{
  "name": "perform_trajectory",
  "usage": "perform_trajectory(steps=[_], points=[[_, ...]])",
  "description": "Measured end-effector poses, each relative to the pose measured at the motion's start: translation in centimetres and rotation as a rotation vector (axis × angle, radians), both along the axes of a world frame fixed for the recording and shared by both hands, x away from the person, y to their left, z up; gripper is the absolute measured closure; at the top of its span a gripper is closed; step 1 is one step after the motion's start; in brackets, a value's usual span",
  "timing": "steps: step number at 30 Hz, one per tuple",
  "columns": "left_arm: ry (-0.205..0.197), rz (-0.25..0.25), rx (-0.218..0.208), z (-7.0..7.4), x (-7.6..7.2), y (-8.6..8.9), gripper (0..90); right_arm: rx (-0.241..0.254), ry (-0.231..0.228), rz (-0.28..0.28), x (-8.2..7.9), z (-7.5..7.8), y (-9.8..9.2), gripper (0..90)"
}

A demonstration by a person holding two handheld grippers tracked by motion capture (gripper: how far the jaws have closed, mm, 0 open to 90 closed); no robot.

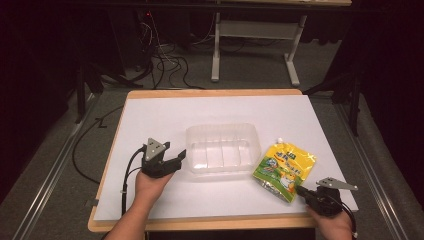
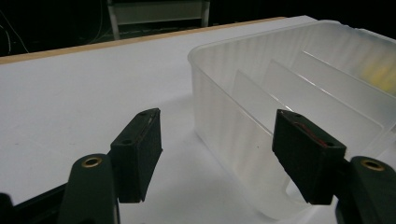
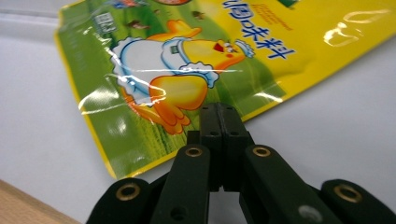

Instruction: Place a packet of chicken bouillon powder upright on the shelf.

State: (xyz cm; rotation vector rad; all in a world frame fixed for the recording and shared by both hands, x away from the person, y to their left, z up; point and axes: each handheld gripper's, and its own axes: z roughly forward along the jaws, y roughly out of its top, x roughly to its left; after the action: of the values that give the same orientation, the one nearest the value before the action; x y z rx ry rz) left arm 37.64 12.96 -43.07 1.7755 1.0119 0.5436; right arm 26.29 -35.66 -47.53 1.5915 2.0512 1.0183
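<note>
A clear, empty plastic container [image 1: 222,147] with ribs across its floor sits mid-table. My left gripper [image 1: 177,157] is at its left end, open. In the left gripper view the left gripper [image 2: 217,122] has the container's [image 2: 243,93] near wall between its jaws, and the pads [image 2: 140,154] stand apart from it. A yellow-green pouch [image 1: 285,167] with a cartoon duck lies flat to the right of the container. My right gripper [image 1: 301,190] is shut at its near corner. In the right gripper view the right gripper's [image 3: 218,109] tips overlap the pouch's [image 3: 196,60] edge; nothing shows between the jaws.
A white sheet [image 1: 200,110] covers the wooden table [image 1: 200,223], whose front edge is just below both hands. Beyond the table lie cables [image 1: 165,65] on the floor and a grey desk frame [image 1: 216,50].
</note>
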Motion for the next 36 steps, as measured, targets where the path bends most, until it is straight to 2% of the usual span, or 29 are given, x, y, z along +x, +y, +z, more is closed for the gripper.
perform_trajectory(steps=[5, 6, 8, 10, 15, 17, 18, 20, 21, 23, 25, 28, 32, 34, 36], points=[[0.001, -0.001, 0.011, 0.0, -0.1, 0.1, 33.4, -0.028, -0.014, 0.032, 0.1, 0.4, 0.7, 90.0], [0.001, -0.001, 0.013, -0.1, -0.2, 0.2, 33.4, 0.006, -0.046, 0.007, 0.1, 1.0, 0.5, 90.0], [0.003, 0.0, 0.017, -0.1, -0.2, 0.3, 33.3, -0.01, -0.063, 0.006, 0.3, 1.1, 0.3, 90.0], [0.009, 0.002, 0.021, -0.2, -0.3, 0.6, 33.3, 0.006, -0.069, -0.015, 0.8, 1.2, 0.0, 85.3], [0.012, -0.007, 0.043, -0.4, -1.1, 1.4, 33.1, 0.044, -0.116, -0.059, 2.6, 1.5, -1.3, 75.3], [0.015, -0.009, 0.048, -0.5, -1.3, 1.6, 33.1, 0.05, -0.122, -0.072, 3.1, 1.6, -1.6, 72.4], [0.016, -0.01, 0.062, -0.7, -1.7, 1.9, 33.1, 0.066, -0.128, -0.101, 4.2, 1.6, -2.2, 67.4], [0.018, -0.01, 0.073, -0.7, -1.9, 2.0, 32.9, 0.073, -0.134, -0.111, 4.5, 1.7, -2.4, 66.2], [0.014, -0.006, 0.087, -0.8, -2.3, 2.4, 32.9, 0.09, -0.141, -0.133, 5.5, 1.8, -2.9, 63.5], [0.014, -0.003, 0.091, -0.9, -2.6, 2.6, 32.9, 0.089, -0.147, -0.139, 5.8, 1.9, -3.1, 62.1], [0.018, 0.009, 0.106, -1.0, -3.2, 3.4, 32.9, 0.111, -0.154, -0.17, 7.0, 2.1, -3.8, 55.1], [0.02, 0.026, 0.107, -1.0, -3.7, 4.2, 32.9, 0.123, -0.15, -0.208, 7.8, 2.0, -4.6, 49.0], [0.024, 0.044, 0.107, -1.1, -4.1, 4.9, 32.9, 0.174, -0.104, -0.251, 8.6, 1.4, -6.1, 42.3], [0.027, 0.048, 0.109, -1.1, -4.2, 5.1, 32.9, 0.181, -0.08, -0.273, 8.9, 1.0, -6.5, 40.7], [0.028, 0.05, 0.107, -1.1, -4.3, 5.2, 32.9, 0.214, -0.057, -0.289, 9.1, 0.6, -7.1, 40.0]])
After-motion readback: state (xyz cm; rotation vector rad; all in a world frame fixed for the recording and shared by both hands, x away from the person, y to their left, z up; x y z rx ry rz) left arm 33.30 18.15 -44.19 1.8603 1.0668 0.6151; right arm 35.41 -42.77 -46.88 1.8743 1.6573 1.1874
